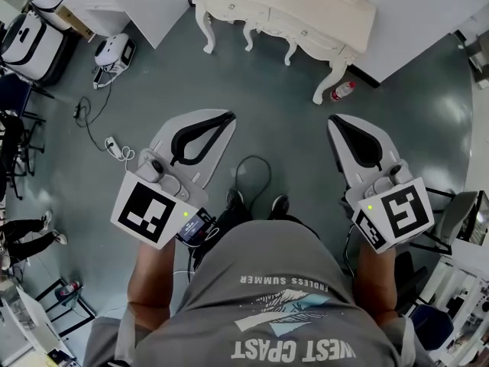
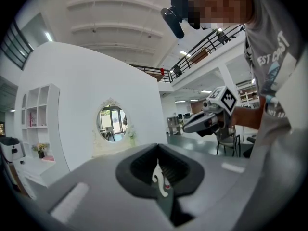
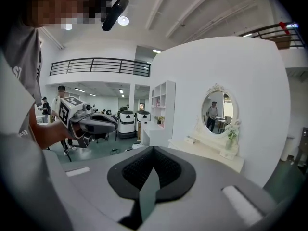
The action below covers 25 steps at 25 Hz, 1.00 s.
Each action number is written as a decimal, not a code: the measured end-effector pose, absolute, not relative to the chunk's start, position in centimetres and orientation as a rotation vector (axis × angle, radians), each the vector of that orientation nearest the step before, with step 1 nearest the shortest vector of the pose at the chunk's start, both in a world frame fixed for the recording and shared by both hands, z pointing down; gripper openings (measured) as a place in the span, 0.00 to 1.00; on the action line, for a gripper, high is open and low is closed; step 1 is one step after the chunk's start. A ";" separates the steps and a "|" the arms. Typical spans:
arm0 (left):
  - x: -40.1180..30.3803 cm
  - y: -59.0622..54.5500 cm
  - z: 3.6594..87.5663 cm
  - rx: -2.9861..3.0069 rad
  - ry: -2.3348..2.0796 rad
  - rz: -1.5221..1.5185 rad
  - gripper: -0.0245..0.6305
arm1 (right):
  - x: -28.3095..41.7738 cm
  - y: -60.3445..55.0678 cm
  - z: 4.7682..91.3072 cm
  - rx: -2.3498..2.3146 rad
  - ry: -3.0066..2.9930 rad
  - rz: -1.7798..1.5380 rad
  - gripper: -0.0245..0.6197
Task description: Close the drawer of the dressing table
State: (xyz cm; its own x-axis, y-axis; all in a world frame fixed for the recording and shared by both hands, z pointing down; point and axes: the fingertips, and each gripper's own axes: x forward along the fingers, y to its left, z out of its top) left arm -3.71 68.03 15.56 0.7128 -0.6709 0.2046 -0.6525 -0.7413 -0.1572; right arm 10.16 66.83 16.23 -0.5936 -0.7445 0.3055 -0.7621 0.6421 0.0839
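Observation:
The cream dressing table (image 1: pixel 284 15) with curved legs stands across the floor ahead of me, its drawer fronts with small knobs facing me. From here I cannot tell whether a drawer stands out. My left gripper (image 1: pixel 227 118) and right gripper (image 1: pixel 337 120) are held side by side above the floor, well short of the table, both shut and holding nothing. In the left gripper view the shut gripper (image 2: pixel 159 167) points toward the table's oval mirror (image 2: pixel 112 123). The right gripper view shows its gripper (image 3: pixel 151 170) shut too, with the table (image 3: pixel 208 149) beyond it to the right.
A plastic bottle (image 1: pixel 341 91) lies by the table's right leg. A cable and a power strip (image 1: pixel 114 147) trail over the floor at left, near a white machine (image 1: pixel 114 52) and cases (image 1: pixel 32 46). Chairs (image 1: pixel 457 214) stand at right. White partition walls flank the table.

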 end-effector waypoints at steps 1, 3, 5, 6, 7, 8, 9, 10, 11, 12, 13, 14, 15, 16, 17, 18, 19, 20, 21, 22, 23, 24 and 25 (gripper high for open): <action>-4.0 67.9 15.6 -2.840 1.096 -0.378 0.04 | 10.0 66.7 16.2 1.216 -2.549 0.081 0.04; -4.5 67.6 15.7 -2.845 1.089 -0.372 0.04 | 9.6 66.4 16.2 1.230 -2.543 0.083 0.06; -5.2 67.3 15.9 -2.854 1.080 -0.368 0.04 | 9.1 66.2 16.2 1.246 -2.535 0.083 0.07; -5.5 67.2 16.0 -2.858 1.074 -0.363 0.04 | 8.9 66.1 16.3 1.257 -2.530 0.081 0.07; -5.8 67.1 16.1 -2.861 1.068 -0.357 0.04 | 8.6 66.0 16.3 1.267 -2.527 0.079 0.07; -6.2 67.1 16.2 -2.864 1.061 -0.351 0.04 | 8.3 66.0 16.3 1.276 -2.523 0.076 0.07; -6.5 67.0 16.2 -2.867 1.054 -0.345 0.04 | 8.0 65.9 16.3 1.284 -2.518 0.073 0.07; -6.9 66.8 16.2 -2.868 1.044 -0.338 0.04 | 7.6 65.7 16.2 1.291 -2.513 0.070 0.06; -7.3 66.6 16.0 -2.870 1.035 -0.330 0.04 | 7.1 65.5 16.1 1.297 -2.508 0.065 0.06; -7.7 66.5 16.0 -2.873 1.027 -0.324 0.04 | 6.6 65.3 16.0 1.302 -2.504 0.059 0.05; -8.1 66.3 16.0 -2.875 1.021 -0.322 0.04 | 6.2 65.2 15.8 1.307 -2.501 0.051 0.05; -8.4 66.0 16.0 -2.876 1.017 -0.320 0.04 | 6.0 65.0 15.6 1.310 -2.500 0.043 0.04; -8.5 65.8 16.0 -2.876 1.014 -0.315 0.04 | 5.8 64.8 15.5 1.312 -2.499 0.038 0.04; -8.6 65.6 16.1 -2.878 1.014 -0.310 0.04 | 5.7 64.6 15.5 1.310 -2.499 0.036 0.04; -8.6 65.3 16.2 -2.880 1.016 -0.307 0.04 | 5.7 64.4 15.6 1.306 -2.499 0.036 0.04; -8.6 65.0 16.4 -2.884 1.019 -0.310 0.04 | 5.7 64.0 15.8 1.301 -2.498 0.036 0.04; -8.5 64.6 16.6 -2.887 1.024 -0.316 0.04 | 5.8 63.4 16.0 1.296 -2.499 0.037 0.04; -8.4 64.0 16.8 -2.888 1.030 -0.324 0.04 | 5.9 62.8 16.1 1.290 -2.501 0.039 0.04; -8.3 63.4 17.0 -2.888 1.037 -0.332 0.04 | 6.0 62.0 16.3 1.284 -2.506 0.042 0.04; -8.1 62.7 17.1 -2.886 1.047 -0.339 0.04 | 6.2 61.2 16.4 1.275 -2.514 0.046 0.04; -8.0 62.0 17.2 -2.881 1.060 -0.347 0.04 | 6.3 60.3 16.6 1.264 -2.523 0.049 0.04; -7.7 61.1 17.3 -2.874 1.074 -0.356 0.04 | 6.6 59.2 16.8 1.251 -2.533 0.052 0.04; -7.4 60.2 17.3 -2.867 1.090 -0.365 0.04 | 6.8 58.1 16.9 1.237 -2.545 0.055 0.04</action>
